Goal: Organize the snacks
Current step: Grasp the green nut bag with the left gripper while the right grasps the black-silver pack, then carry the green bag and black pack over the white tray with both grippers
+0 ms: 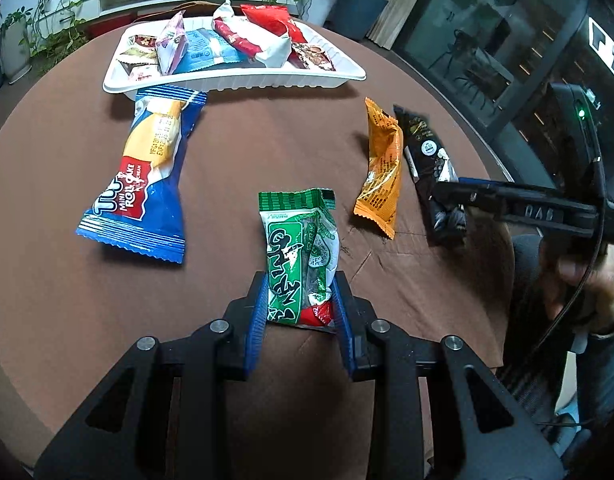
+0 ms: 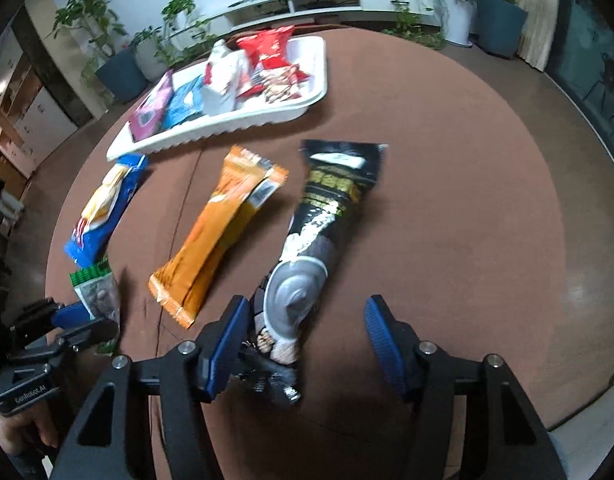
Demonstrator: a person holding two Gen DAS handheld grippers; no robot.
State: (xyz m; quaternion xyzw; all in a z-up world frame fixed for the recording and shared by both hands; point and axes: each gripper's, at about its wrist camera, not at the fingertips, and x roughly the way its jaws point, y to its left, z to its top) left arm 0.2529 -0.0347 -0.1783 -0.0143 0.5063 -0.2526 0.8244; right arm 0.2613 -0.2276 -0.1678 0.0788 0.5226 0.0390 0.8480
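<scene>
- The left gripper (image 1: 298,306) has its blue fingers (image 1: 255,316) clamped on the near end of a green packet (image 1: 303,256). Only that end is pinched, so the free end could sag or the crinkly wrapper could slide out on the way to the tray.
- The right gripper (image 2: 307,344) has its fingers (image 2: 223,348) wide apart around the near end of a black packet (image 2: 327,240) that lies flat on the counter (image 2: 467,220). The left finger touches or nearly touches the wrapper, while the right one stands well clear. Closing from here could push the packet sideways instead of gripping it.
- An orange packet (image 2: 223,232) lies just beside the black one. A sideways shove or a careless sweep could drag it along or crowd it toward the green packet.
- A blue packet (image 1: 147,172) rests with its far end touching or almost under the rim of the white tray (image 1: 235,82). A load brought in low over that side could catch on it.
- The tray sits at the far side of the counter, already crowded with leaning, overlapping packets. A packet dropped on top could slide off or tip others over the shallow rim.
- The two grippers work close together at the near edge, and lifting at the same moment risks a collision.
</scene>
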